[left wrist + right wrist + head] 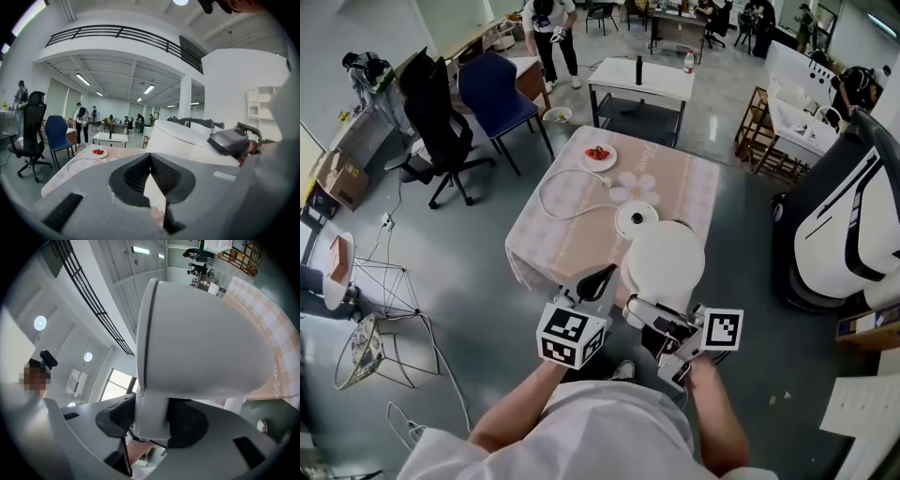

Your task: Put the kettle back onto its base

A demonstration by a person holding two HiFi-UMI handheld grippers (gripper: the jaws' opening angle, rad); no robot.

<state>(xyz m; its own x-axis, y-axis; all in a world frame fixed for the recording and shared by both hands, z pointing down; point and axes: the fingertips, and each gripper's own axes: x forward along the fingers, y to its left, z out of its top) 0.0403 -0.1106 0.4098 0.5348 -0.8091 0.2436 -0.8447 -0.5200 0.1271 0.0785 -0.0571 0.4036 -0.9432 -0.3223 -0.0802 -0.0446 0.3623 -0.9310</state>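
Note:
The white kettle [666,263] hangs over the near edge of the pink-clothed table [562,239], tilted. My right gripper [643,315] is shut on its handle; in the right gripper view the handle [151,416] sits clamped between the dark pads under the kettle body [201,343]. The round white base [637,219] rests on the table just beyond the kettle, with its cord [565,203] looping to the left. My left gripper [598,280] hovers beside the kettle's left side, shut with nothing in it; its pads [140,176] meet, with the kettle [176,140] just beyond them.
A white plate of red fruit [597,156] lies at the table's far edge, near a flower print [636,187]. Office chairs [441,127] stand to the left, a large white machine [844,225] to the right, and a small white table [639,82] is behind.

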